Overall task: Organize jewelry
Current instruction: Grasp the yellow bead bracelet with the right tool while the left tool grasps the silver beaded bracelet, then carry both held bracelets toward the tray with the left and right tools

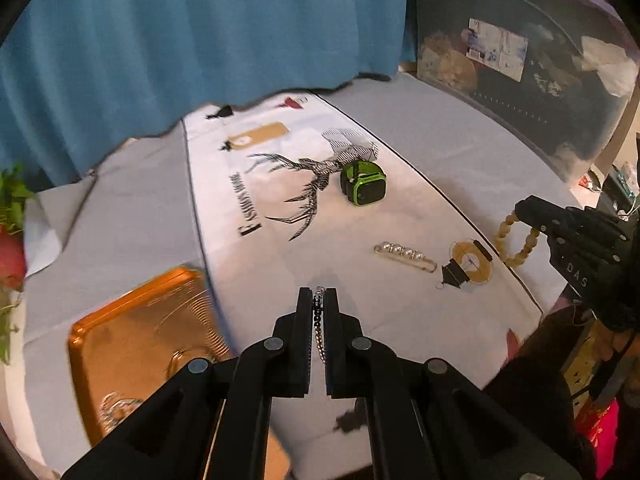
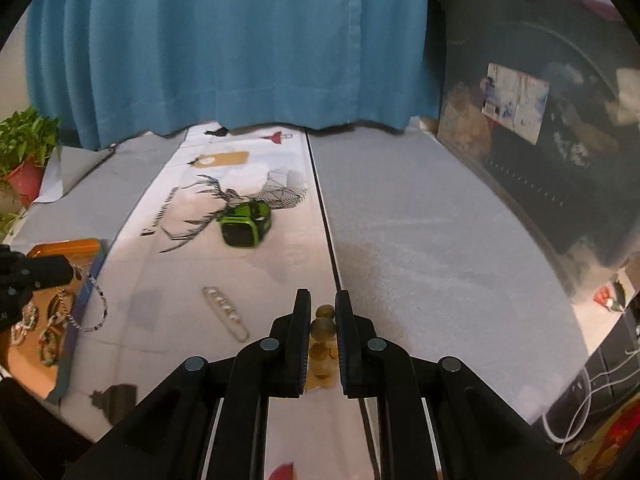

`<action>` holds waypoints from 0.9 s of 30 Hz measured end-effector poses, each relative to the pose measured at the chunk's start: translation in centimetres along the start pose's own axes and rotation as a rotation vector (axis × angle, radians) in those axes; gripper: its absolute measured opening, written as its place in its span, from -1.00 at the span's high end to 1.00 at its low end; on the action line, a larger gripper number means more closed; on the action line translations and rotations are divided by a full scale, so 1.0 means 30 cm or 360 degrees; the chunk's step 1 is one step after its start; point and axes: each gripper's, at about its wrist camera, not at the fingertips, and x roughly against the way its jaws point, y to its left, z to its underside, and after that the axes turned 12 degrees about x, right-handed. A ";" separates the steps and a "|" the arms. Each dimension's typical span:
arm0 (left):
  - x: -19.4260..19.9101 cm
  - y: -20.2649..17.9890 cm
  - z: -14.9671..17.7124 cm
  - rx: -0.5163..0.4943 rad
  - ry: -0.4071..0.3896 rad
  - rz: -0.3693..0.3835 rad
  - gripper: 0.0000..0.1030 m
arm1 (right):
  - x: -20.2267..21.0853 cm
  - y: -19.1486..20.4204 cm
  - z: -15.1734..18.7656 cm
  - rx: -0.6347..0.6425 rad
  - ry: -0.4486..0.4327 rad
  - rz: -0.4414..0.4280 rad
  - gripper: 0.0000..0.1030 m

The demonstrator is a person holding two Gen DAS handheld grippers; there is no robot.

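Left gripper (image 1: 319,294) pinches a thin silver-and-dark beaded chain (image 1: 318,320), lifted off the table (image 1: 420,136) near the orange box (image 1: 132,344); right gripper (image 2: 323,304) clamps an amber bead bracelet (image 2: 322,332) clear of the cloth (image 2: 280,264). Chain looks light, limp, slippery, best held mid-length so it hangs evenly. Bracelet is round hard beads, likely to roll between pads. Pearl pin (image 1: 404,258) and green watch (image 1: 364,186) lie loose on the cloth

Both wrist views look steeply down, close above the table (image 1: 420,128), sharing the green watch (image 1: 363,187).
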 end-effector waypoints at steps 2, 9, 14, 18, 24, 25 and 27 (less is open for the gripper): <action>0.045 0.008 0.016 0.0002 -0.0025 -0.0006 0.95 | 0.045 0.018 0.006 0.0005 -0.0014 -0.0013 0.75; 0.220 0.029 0.109 0.0006 -0.0119 -0.0011 0.95 | 0.212 0.124 0.035 0.0083 -0.0074 -0.0075 0.75; 0.344 0.053 0.191 0.0016 -0.0196 -0.0014 0.95 | 0.331 0.220 0.065 0.0160 -0.0121 -0.0124 0.75; 0.429 0.080 0.266 0.0054 -0.0238 0.0002 0.95 | 0.412 0.298 0.094 0.0219 -0.0143 -0.0180 0.75; 0.515 0.137 0.386 0.0120 -0.0250 0.0001 0.95 | 0.519 0.428 0.149 0.0348 -0.0158 -0.0258 0.75; 0.528 0.148 0.407 0.0132 -0.0250 0.0003 0.95 | 0.540 0.454 0.160 0.0375 -0.0162 -0.0271 0.75; 0.550 0.164 0.441 0.0148 -0.0254 0.0000 0.95 | 0.564 0.479 0.175 0.0404 -0.0166 -0.0293 0.75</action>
